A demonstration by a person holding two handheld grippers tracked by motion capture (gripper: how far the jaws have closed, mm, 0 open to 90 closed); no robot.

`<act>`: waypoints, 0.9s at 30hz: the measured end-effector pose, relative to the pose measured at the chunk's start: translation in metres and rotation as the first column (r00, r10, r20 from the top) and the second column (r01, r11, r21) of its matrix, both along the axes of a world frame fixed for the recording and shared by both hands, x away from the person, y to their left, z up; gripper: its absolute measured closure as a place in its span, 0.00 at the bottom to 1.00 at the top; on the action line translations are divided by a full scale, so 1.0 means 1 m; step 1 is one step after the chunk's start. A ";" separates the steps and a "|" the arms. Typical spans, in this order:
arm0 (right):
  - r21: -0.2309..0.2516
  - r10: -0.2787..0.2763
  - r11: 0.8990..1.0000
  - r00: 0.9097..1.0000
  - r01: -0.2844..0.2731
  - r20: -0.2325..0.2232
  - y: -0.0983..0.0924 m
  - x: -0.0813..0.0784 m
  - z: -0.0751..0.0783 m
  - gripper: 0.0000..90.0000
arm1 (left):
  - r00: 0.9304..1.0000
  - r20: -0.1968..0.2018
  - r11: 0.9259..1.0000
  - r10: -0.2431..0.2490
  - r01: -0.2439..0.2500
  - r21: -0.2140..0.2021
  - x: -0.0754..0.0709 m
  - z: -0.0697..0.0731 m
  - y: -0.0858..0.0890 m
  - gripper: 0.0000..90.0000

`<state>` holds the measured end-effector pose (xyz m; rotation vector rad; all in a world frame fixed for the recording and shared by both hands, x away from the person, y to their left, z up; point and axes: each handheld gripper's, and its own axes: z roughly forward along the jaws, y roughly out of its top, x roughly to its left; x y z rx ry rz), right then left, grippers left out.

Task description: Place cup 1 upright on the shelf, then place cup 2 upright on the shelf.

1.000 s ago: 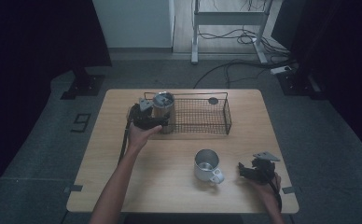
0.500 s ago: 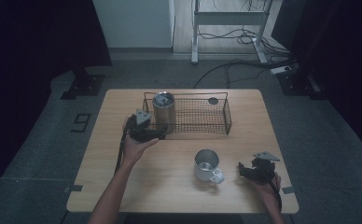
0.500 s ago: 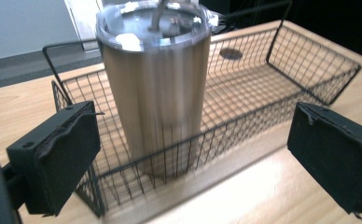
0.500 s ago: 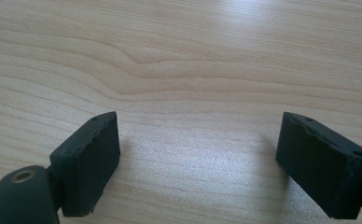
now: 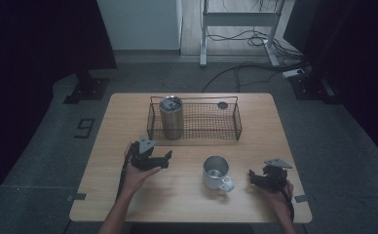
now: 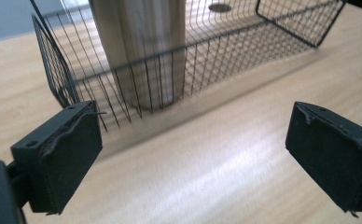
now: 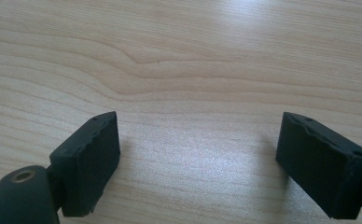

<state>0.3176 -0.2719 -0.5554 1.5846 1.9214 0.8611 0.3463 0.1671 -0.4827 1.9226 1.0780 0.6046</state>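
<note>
Your left tongs (image 5: pixel 166 157) are spread wide and empty, low over the counter (image 5: pixel 128 112) just before the wire basket (image 5: pixel 233 124); your right tongs (image 5: pixel 252 176) gape too, holding nothing. The steel tumbler (image 5: pixel 171 118) stands upright in the basket's left end, released since earlier; a mug (image 5: pixel 215 171) sits between your hands.

Steel tumbler (image 5: pixel 171 117) upright in wire basket (image 5: pixel 226 127), mug (image 5: pixel 215 171) outside

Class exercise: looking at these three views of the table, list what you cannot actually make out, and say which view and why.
- Inside of the tumbler: high view, its top is too small.
- Tumbler's top: left gripper view, cut off by the upper edge.
- Small dark disc in the wire basket: too small to identify.
- Contents of the mug: high view, dim and too small.
</note>
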 end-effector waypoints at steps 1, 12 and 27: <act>0.000 0.000 1.000 1.000 0.000 0.000 0.000 0.000 0.000 0.15 | 1.000 -0.008 1.000 -0.004 0.004 0.001 -0.002 -0.003 0.001 0.04; 0.001 0.000 1.000 1.000 0.000 0.000 0.000 0.000 0.000 0.14 | 0.997 -0.073 0.999 -0.030 0.031 0.008 -0.022 -0.034 0.005 0.05; 0.002 0.000 1.000 1.000 0.000 0.001 0.000 0.000 0.000 0.15 | 0.993 -0.121 1.000 -0.011 0.013 0.009 -0.027 -0.048 0.005 0.07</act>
